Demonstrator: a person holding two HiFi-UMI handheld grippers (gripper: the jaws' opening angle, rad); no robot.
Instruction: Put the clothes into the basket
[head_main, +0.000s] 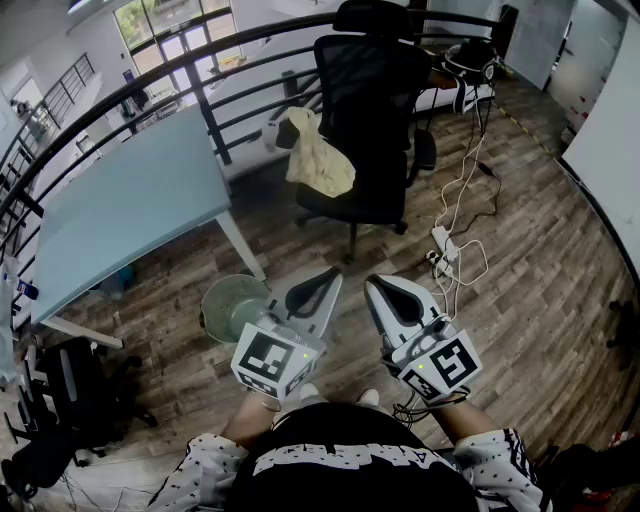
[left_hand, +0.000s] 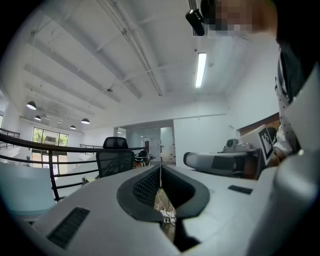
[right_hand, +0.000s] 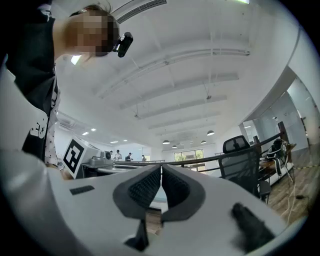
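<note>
A pale yellow garment (head_main: 318, 160) hangs draped over the seat and left armrest of a black office chair (head_main: 375, 90) in the upper middle of the head view. It is well apart from both grippers. The basket (head_main: 222, 303), round and pale green, stands on the wooden floor (head_main: 520, 290) at lower left of centre, just beside a leg of the light blue table (head_main: 130, 200), and the left gripper covers its right edge. The left gripper (head_main: 330, 274) sits low in the frame with its jaws pressed together and nothing between them. The right gripper (head_main: 374, 284) is just beside it, its jaws also together and empty. Both point up the frame toward the chair. A white power strip (head_main: 443, 245) with looping cables lies on the floor to the right of the chair, and a dark railing (head_main: 200, 70) curves across the upper left.
</note>
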